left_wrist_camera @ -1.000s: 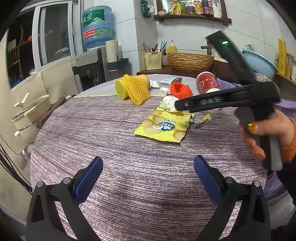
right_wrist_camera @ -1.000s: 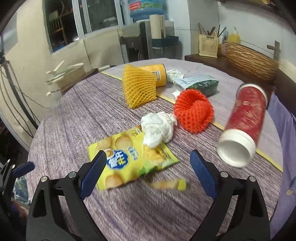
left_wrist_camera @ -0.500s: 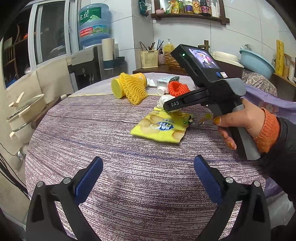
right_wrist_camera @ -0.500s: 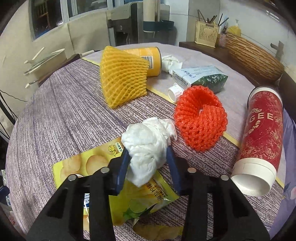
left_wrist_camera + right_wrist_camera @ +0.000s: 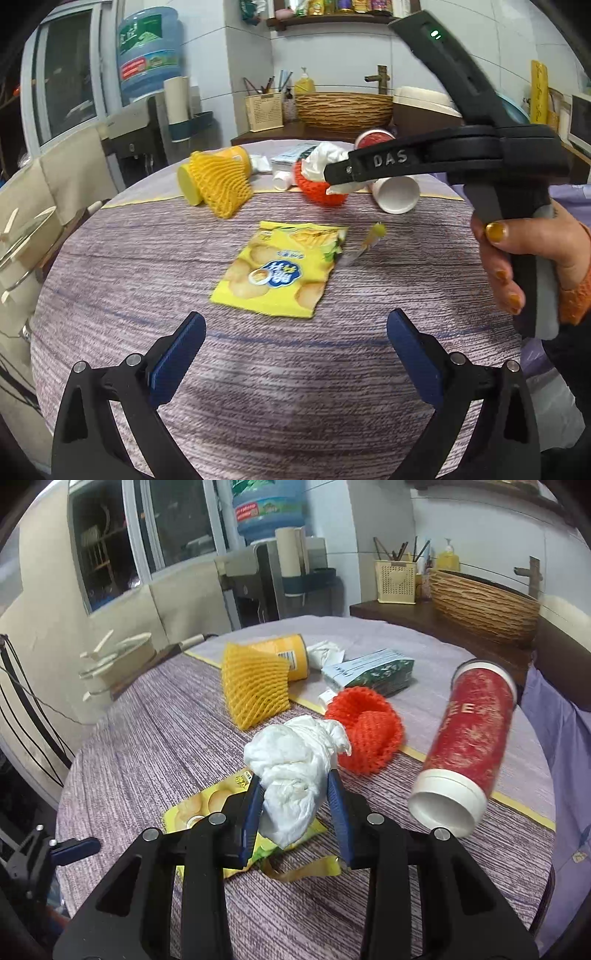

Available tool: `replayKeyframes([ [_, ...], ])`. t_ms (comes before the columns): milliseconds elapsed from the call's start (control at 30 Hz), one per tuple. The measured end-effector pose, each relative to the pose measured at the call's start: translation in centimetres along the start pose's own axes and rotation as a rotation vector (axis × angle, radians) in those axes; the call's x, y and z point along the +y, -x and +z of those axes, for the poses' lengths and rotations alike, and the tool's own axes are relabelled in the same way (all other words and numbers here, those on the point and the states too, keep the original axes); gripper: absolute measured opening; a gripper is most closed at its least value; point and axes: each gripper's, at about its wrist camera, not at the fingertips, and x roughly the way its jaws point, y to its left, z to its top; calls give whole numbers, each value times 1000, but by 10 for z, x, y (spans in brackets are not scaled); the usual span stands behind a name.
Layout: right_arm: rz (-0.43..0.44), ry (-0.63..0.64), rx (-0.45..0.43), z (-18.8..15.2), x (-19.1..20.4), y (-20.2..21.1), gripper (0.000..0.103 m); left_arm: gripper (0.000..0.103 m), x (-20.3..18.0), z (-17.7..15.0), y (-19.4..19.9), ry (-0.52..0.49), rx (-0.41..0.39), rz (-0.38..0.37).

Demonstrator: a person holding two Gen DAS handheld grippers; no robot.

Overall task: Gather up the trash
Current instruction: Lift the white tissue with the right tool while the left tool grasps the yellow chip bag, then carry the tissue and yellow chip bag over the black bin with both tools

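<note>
My right gripper point(image 5: 295, 805) pinches a crumpled white tissue point(image 5: 295, 775) between its blue pads, jaws still closing on it, and holds it above the table. In the left wrist view the tissue point(image 5: 325, 158) shows at that gripper's tip, raised over the orange-red foam net point(image 5: 317, 192). A yellow chip bag point(image 5: 277, 273) lies flat mid-table with a torn strip point(image 5: 369, 243) beside it. My left gripper point(image 5: 295, 343) hovers open and empty just short of the bag. A hand point(image 5: 517, 258) grips the right tool's handle.
On the round striped table point(image 5: 295, 406) lie a yellow foam net point(image 5: 255, 686), a yellow can point(image 5: 291, 657), a green-white carton point(image 5: 369, 672) and a red tube point(image 5: 472, 731) on its side. A wicker basket point(image 5: 480, 602) and a water dispenser point(image 5: 266, 572) stand behind.
The right gripper's jaws came in around the tissue on the chip bag, pinched it and raised it off the bag. The left gripper drifted closer to the bag.
</note>
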Motion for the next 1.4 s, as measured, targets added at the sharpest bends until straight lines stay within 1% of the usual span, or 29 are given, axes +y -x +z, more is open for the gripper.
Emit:
replayKeyframes([
  [67, -13, -12, -20, -4, -7, 13, 35, 93, -7, 7, -4, -28, 4, -11],
  [167, -56, -13, -38, -12, -17, 27, 35, 89, -19, 19, -16, -61, 22, -44],
  [233, -71, -18, -49, -21, -23, 35, 36, 85, -23, 28, -30, -63, 55, -73],
  [300, -78, -32, -53, -30, -31, 43, 36, 80, -26, 35, -43, -64, 83, -83],
  [333, -81, -37, -54, -33, -34, 46, 36, 80, -29, 38, -49, -71, 95, -82],
  [433, -96, -69, -62, -46, -49, 58, 36, 76, -35, 43, -69, -102, 128, -54],
  [500, -108, -86, -65, -51, -57, 65, 36, 70, -38, 45, -81, -109, 153, -38],
  [567, -120, -98, -67, -57, -65, 71, 36, 68, -40, 46, -92, -111, 174, -21],
  [733, -135, -141, -71, -74, -83, 85, 36, 63, -41, 51, -105, -102, 182, 20],
  [767, -135, -148, -71, -76, -86, 87, 36, 59, -40, 52, -106, -93, 181, 25],
  [800, -136, -157, -71, -80, -90, 89, 36, 52, -39, 53, -107, -87, 182, 30],
  [833, -137, -167, -73, -84, -93, 92, 36, 48, -38, 53, -107, -78, 183, 32],
  [900, -141, -183, -77, -90, -99, 96, 36, 30, -34, 54, -106, -55, 180, 40],
  [933, -143, -187, -78, -93, -101, 97, 36, 27, -32, 54, -106, -40, 178, 38],
  [1000, -151, -200, -83, -98, -106, 101, 36, 14, -27, 53, -103, 1, 171, 27],
  [1133, -153, -241, -93, -112, -121, 110, 36, 11, -25, 48, -91, 30, 144, 32],
  [1233, -156, -269, -104, -122, -133, 117, 36, 10, -28, 42, -74, 41, 111, 33],
  [1400, -175, -319, -120, -143, -150, 131, 36, 9, -37, 36, -43, 86, 55, -21],
])
